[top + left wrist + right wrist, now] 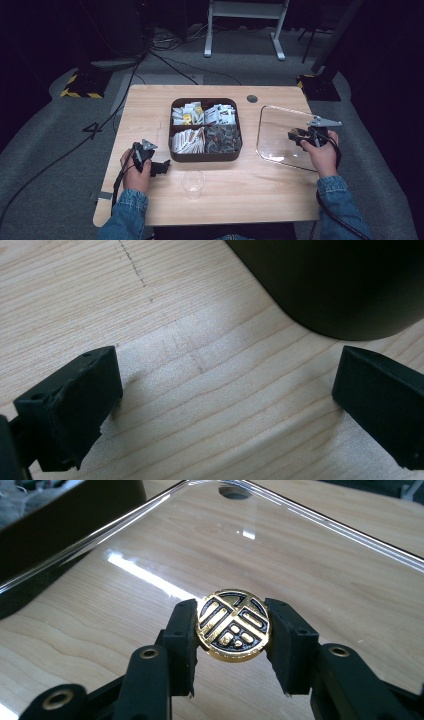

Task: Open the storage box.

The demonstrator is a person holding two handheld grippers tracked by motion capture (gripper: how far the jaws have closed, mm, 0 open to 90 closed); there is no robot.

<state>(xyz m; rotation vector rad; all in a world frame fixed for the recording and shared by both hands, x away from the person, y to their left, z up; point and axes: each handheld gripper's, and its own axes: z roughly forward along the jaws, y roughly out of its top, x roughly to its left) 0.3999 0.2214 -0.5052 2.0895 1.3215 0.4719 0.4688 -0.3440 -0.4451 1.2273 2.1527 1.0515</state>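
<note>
Pinching a round gold knob (233, 624), face up, the right tool (233, 630).

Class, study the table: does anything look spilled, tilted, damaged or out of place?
Nothing looks spilled or broken. The one oddity is the clear flat lid: it lies askew beside the dark four-compartment box of packets, not on it. The right claw grips its round gold-and-black knob. The clear plastic cup stands upright.
</note>
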